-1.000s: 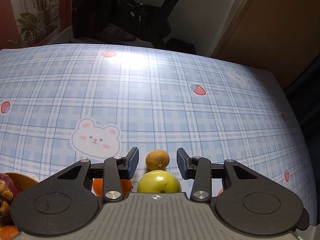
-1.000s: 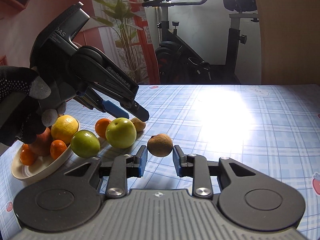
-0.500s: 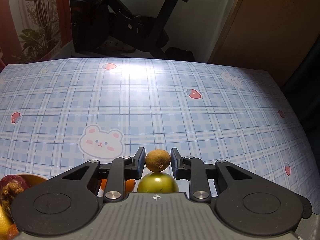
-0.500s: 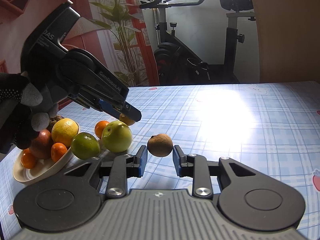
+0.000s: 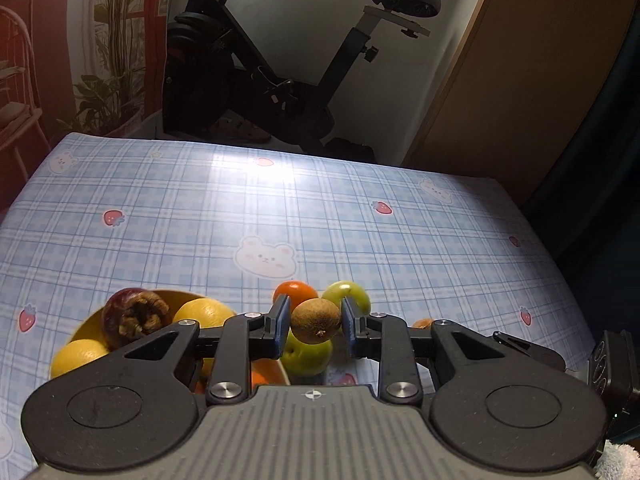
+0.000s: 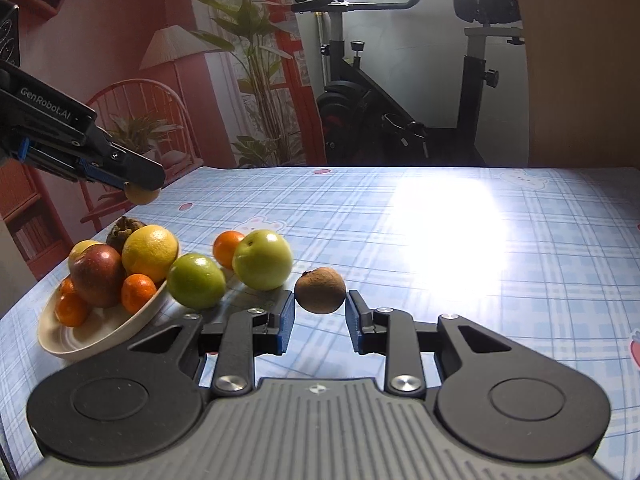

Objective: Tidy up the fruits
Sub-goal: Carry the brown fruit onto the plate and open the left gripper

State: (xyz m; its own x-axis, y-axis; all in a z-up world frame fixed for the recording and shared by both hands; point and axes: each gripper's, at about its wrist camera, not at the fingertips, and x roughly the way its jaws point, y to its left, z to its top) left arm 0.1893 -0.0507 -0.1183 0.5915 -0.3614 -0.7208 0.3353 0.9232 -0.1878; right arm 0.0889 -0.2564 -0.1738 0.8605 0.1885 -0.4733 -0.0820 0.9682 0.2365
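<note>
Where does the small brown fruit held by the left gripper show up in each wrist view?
Left wrist: the small brown fruit sits low centre, between the left gripper pads.
Right wrist: far left, upper half, under the fingertips, lifted above the bowl.
Shared landmark: the orange tangerine beside the green apple.

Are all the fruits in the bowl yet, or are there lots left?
Not yet. The bowl already holds several fruits. The left gripper has one kiwi lifted. Left on the table: two green apples, a small orange, and another kiwi between the open right gripper's fingers.
</note>
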